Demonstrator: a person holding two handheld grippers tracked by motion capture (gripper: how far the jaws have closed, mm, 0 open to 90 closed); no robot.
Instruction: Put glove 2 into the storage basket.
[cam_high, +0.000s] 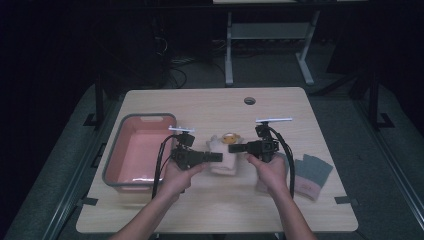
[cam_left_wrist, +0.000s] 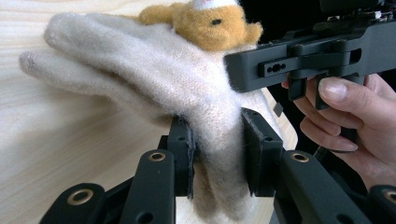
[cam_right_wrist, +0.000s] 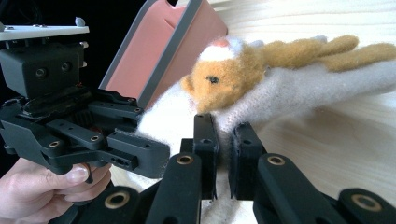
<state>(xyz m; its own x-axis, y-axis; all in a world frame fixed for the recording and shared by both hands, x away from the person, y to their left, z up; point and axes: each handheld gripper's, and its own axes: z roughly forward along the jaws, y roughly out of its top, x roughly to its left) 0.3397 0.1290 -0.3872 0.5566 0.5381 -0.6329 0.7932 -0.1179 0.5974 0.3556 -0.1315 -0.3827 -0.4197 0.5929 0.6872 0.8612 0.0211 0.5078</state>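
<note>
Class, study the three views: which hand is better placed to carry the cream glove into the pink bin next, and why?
Probably left. The left gripper is already shut on the cream glove and sits right beside the pink bin; the right gripper also pinches it but is farther away.

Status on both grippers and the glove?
Left gripper and right gripper both shut on the cream glove. Glove lifted between them over the table. Pink bin beside it, nothing blocking.
</note>
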